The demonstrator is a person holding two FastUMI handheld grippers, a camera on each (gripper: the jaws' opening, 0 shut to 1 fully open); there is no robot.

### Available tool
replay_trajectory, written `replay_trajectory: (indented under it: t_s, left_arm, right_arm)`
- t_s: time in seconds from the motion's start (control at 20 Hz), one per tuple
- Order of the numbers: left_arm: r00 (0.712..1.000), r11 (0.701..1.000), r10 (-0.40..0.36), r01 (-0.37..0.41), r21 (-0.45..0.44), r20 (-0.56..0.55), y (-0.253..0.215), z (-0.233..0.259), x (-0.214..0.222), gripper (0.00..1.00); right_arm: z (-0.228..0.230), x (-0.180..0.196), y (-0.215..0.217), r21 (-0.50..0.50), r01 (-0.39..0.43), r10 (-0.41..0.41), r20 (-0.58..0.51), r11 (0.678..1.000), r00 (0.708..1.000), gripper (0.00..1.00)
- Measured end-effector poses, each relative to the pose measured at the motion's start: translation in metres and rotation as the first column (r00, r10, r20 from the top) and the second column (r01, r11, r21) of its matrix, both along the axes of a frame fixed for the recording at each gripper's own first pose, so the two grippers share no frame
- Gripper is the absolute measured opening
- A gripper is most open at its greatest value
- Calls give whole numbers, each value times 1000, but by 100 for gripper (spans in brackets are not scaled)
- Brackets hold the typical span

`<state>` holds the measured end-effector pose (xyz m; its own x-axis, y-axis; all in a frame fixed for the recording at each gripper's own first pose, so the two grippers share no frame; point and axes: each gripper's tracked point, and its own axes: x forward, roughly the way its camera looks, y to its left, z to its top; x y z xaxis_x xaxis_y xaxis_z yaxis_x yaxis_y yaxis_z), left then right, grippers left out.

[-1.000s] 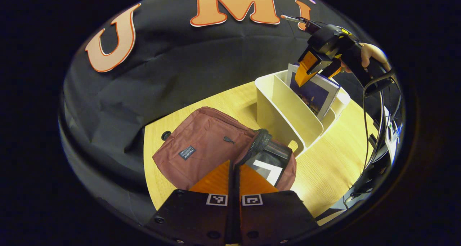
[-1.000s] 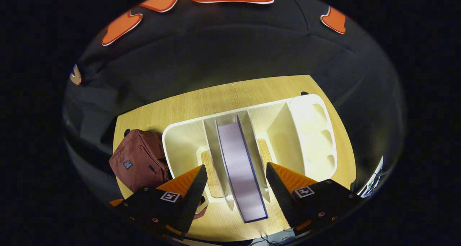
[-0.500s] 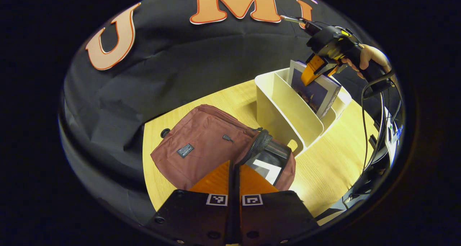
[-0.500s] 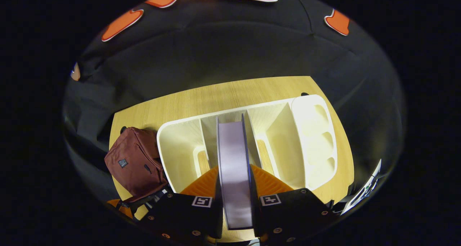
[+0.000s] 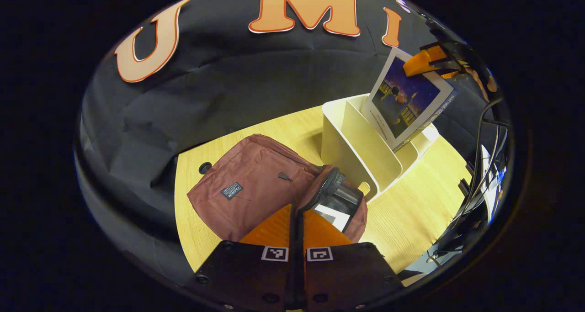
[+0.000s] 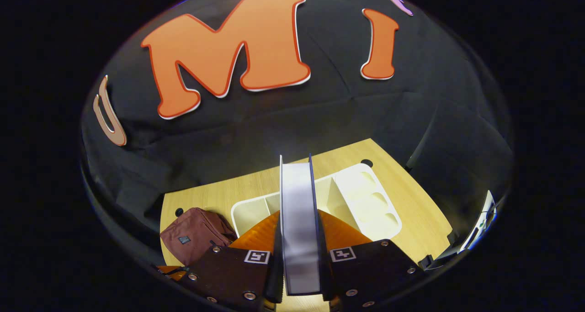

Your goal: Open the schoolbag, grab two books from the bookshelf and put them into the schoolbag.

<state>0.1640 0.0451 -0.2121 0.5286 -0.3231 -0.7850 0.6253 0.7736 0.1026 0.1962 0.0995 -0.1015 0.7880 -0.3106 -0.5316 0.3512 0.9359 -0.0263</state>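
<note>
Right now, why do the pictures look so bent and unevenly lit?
Left gripper view: the fisheye lens curves the table edge; the schoolbag stays sharp. Right gripper view: the book held in the right tool glows pale at its page edges, and the bookshelf looks bright and washed out.

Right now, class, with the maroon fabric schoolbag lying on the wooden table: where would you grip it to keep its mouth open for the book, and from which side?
Grip the zipper-edged lip of the maroon fabric schoolbag, at the open end facing the white plastic bookshelf. Come from above: the bag lies flat, so only that raised rim offers a thin edge to pinch.
</note>
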Motion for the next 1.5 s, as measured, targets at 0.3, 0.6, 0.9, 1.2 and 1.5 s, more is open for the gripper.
replay_trajectory:
  t_s: [0.3, 0.6, 0.9, 1.2, 1.5]
  left_arm:
    - [993, 993, -98, 94, 65, 63, 6, 5, -2, 1]
    - [983, 983, -174, 171, 62, 51, 0, 4, -12, 1]
    - [979, 978, -195, 190, 85, 61, 10, 8, -1, 1]
    - [967, 964, -246, 236, 125, 73, 4, 10, -2, 1]
    - [951, 949, -294, 278, 150, 98, -4, 23, -8, 1]
  right_arm:
    - [61, -57, -2, -85, 92, -75, 182, 992, 980, 31]
    - [43, -122, 26, 318, 47, -143, 285, 947, 948, 30]
    - [-44, -168, 41, 663, 28, -243, 234, 748, 942, 30]
    - [-114, -178, 84, 825, -23, -219, 177, 565, 959, 30]
    - [-179, -161, 121, 868, 5, -183, 99, 497, 978, 31]
